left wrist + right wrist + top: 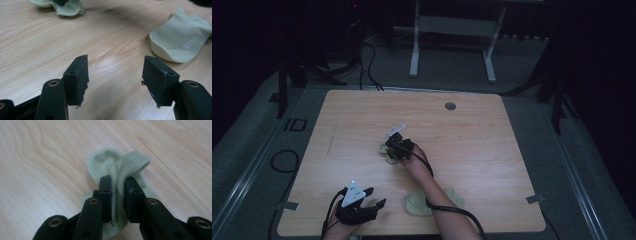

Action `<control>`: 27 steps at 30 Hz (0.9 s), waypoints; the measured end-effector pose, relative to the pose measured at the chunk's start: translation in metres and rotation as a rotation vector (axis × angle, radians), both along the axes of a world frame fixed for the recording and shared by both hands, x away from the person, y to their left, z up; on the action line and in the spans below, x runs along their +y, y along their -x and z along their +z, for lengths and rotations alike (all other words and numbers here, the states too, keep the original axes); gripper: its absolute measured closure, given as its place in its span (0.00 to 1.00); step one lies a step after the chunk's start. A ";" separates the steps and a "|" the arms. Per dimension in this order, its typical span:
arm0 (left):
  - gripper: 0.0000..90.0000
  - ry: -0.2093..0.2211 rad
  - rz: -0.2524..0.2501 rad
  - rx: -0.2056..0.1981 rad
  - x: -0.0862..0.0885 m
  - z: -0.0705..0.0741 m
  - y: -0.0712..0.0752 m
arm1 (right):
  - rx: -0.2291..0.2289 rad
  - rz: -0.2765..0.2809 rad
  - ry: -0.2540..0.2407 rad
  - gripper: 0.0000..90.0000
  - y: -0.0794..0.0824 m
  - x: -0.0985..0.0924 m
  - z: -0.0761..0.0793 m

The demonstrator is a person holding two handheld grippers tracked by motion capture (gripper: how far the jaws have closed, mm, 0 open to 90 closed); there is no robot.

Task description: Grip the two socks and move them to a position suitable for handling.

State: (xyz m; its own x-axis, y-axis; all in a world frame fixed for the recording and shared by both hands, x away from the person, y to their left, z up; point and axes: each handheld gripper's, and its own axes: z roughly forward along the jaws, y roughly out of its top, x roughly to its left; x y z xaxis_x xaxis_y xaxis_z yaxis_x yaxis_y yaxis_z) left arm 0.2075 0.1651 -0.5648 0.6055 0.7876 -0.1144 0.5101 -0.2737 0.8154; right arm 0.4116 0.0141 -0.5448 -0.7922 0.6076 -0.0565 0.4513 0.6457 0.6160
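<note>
Mid-desk, the right gripper (117,195) pinches a pale green sock (110,165); the left gripper (116,75) hangs open, holding nothing, near the front edge, beside a second sock (180,41)

**Gripper pinches a green sock**

The right gripper (117,195) has its two black jaws squeezed tight on a fold of a light green sock (105,162). The ribbed cuff (133,162) sticks up between the jaws and bends over to the right. The rest of the sock lies flat on the wooden table (37,170), spreading out past the jaws and under them. The table has wavy brown lines in it.
</note>
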 end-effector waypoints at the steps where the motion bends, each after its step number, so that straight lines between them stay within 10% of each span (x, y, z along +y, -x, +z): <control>1: 0.42 0.001 -0.001 0.001 0.000 0.000 0.000 | 0.001 0.007 -0.005 0.87 0.001 -0.003 0.004; 17: 0.42 0.005 0.009 0.006 -0.004 0.000 0.000 | -0.047 0.087 -0.064 0.86 0.028 -0.077 0.064; 27: 0.42 -0.005 0.006 0.012 -0.008 0.000 0.000 | -0.079 0.136 0.010 0.86 0.052 -0.129 0.064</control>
State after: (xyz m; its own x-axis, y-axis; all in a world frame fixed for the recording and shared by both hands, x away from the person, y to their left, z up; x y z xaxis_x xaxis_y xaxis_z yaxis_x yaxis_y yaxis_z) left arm 0.2076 0.1572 -0.5650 0.5996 0.7916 -0.1172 0.5213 -0.2752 0.8078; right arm 0.3595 -0.1146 -0.4813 -0.8599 0.4942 -0.1279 0.3095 0.7040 0.6392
